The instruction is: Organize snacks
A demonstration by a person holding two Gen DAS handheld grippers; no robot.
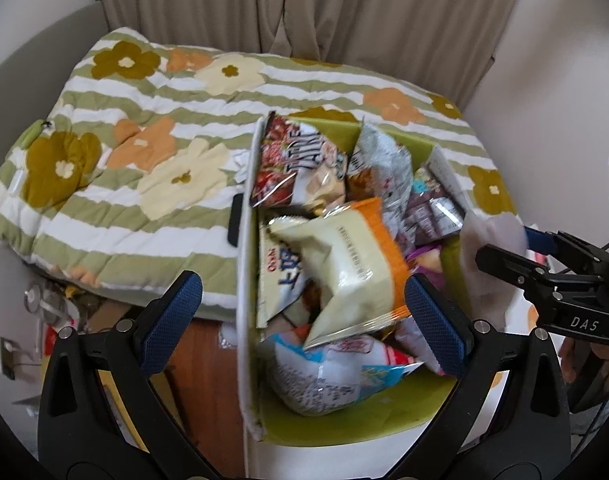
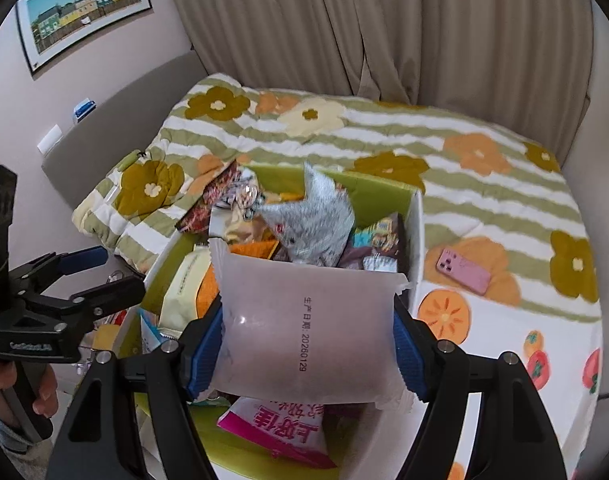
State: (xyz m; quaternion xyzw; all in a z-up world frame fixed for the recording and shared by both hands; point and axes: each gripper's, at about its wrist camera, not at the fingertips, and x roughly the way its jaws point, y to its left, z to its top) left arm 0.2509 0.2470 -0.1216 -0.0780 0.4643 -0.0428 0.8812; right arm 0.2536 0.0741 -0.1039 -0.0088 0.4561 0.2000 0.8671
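A: One frosted translucent snack pouch [image 2: 308, 320] is in the right gripper [image 2: 308, 340], its fingers [image 2: 202, 350] clamped on the two side edges. It sits directly above the near end of the green snack box [image 2: 418, 240].

B: How will it handle?

A: Light and soft, by my guess. The film bows between the pads, so it is likely air-filled and slippery. The serrated end seals look like the stiffest places to grip; squeezing the belly risks crushing whatever is inside.

B: Appearance?

A: Milky white, nearly blank, with a printed date line running down the face and zigzag seals at both ends. Contents cannot be made out.

B: Left side?

A: The left gripper [image 1: 304, 312] hovers over the same box with fingers [image 1: 172, 316] wide apart, holding nothing. Between them, inside the box, lies a cream-and-orange bag [image 1: 352, 264] on top of the pile, puffy and crinkled, probably just as light.

B: Box contents?

A: Crowded. A red noodle packet [image 1: 296, 164] leans at the far-left corner of the box, a silver foil bag [image 2: 316, 220] stands at the far end, and a pink-and-white packet [image 2: 284, 432] lies at the near end. A pink phone [image 2: 462, 266] rests on the floral quilt [image 2: 484, 208] just right of the box.
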